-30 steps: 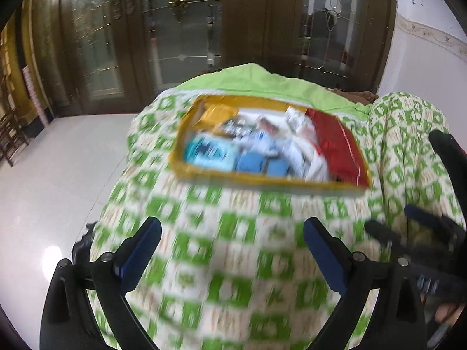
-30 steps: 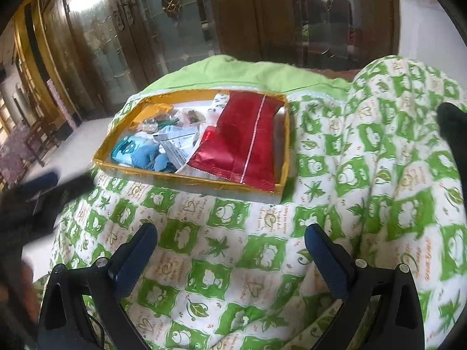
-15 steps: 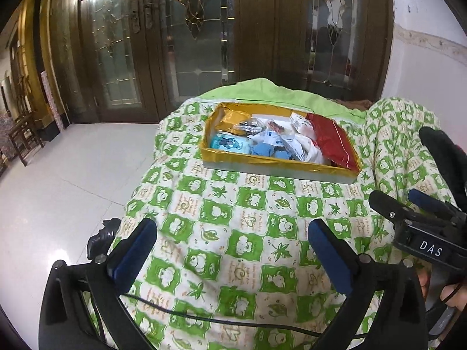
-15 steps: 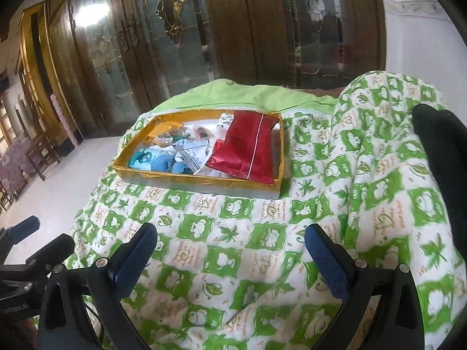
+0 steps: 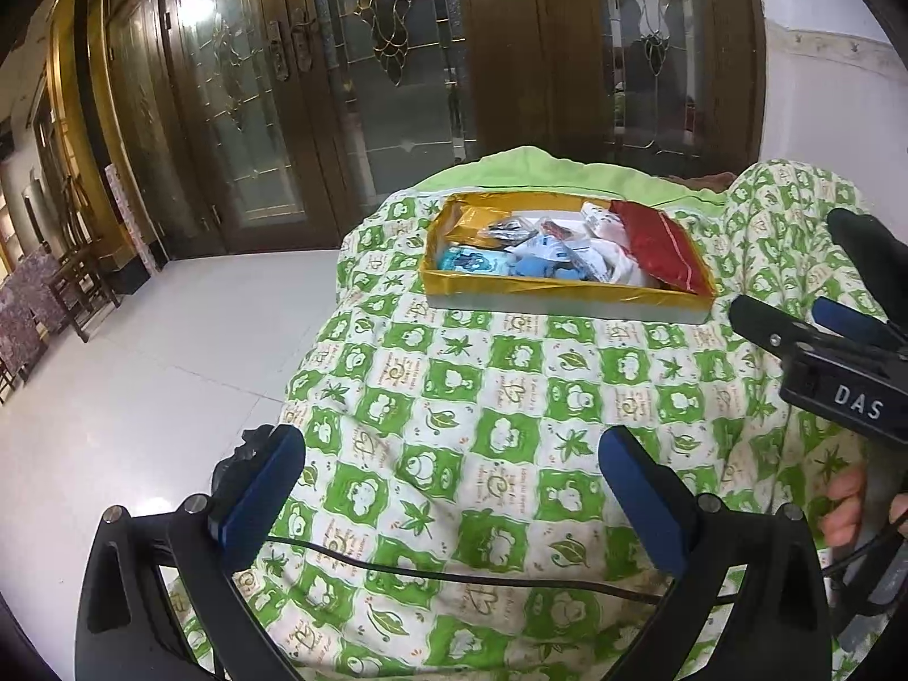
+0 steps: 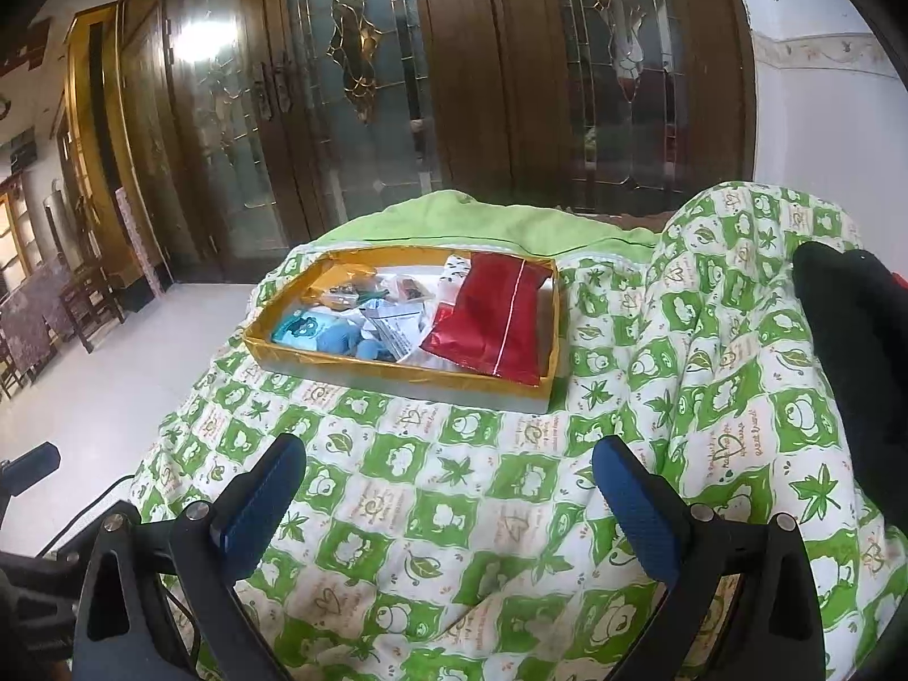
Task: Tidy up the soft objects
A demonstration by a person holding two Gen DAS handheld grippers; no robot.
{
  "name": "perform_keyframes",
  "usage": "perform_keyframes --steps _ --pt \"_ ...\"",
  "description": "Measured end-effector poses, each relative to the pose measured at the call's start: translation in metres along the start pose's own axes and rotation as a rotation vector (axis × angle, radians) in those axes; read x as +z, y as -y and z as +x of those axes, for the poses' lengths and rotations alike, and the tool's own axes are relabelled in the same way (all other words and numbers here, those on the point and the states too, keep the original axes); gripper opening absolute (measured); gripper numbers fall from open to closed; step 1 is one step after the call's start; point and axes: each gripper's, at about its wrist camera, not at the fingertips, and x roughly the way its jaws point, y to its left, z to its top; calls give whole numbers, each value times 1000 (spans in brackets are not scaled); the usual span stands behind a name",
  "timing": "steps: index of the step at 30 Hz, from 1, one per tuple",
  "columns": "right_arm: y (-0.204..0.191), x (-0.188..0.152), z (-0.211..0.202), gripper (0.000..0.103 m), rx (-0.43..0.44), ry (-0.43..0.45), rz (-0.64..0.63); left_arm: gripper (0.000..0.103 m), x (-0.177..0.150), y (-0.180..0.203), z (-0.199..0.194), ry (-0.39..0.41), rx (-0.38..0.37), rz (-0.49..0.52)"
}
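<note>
Left wrist view: the left hand-held gripper [image 5: 451, 488] has its 2 blue-padded jaws spread wide with nothing between them, above a green-and-white patterned quilt [image 5: 499, 414]. A thin black cable [image 5: 454, 570] runs across the quilt beneath the jaws. The shallow yellow-rimmed cardboard tray [image 5: 562, 289] rests on the quilt ahead, well apart from the jaws. It holds a flat red foil pouch [image 5: 661, 252] at its right end, a light-blue soft toy [image 5: 533, 267] near the front rim, and mixed white packets [image 5: 596, 261] between them.

Right wrist view: the right hand-held gripper [image 6: 448, 496] is likewise spread and holds nothing, pointing toward the same tray [image 6: 397, 369].
</note>
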Motion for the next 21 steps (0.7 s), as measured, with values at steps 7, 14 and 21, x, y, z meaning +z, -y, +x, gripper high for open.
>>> perform_keyframes --steps 7,14,21 --pt "1 4 -8 102 -1 45 -7 103 2 2 -4 -7 0 -3" --pt "0 10 -16 102 -5 72 -8 103 2 6 -1 -19 20 12" --pt "-2 9 -19 102 -13 59 -1 103 4 6 -7 -1 10 16"
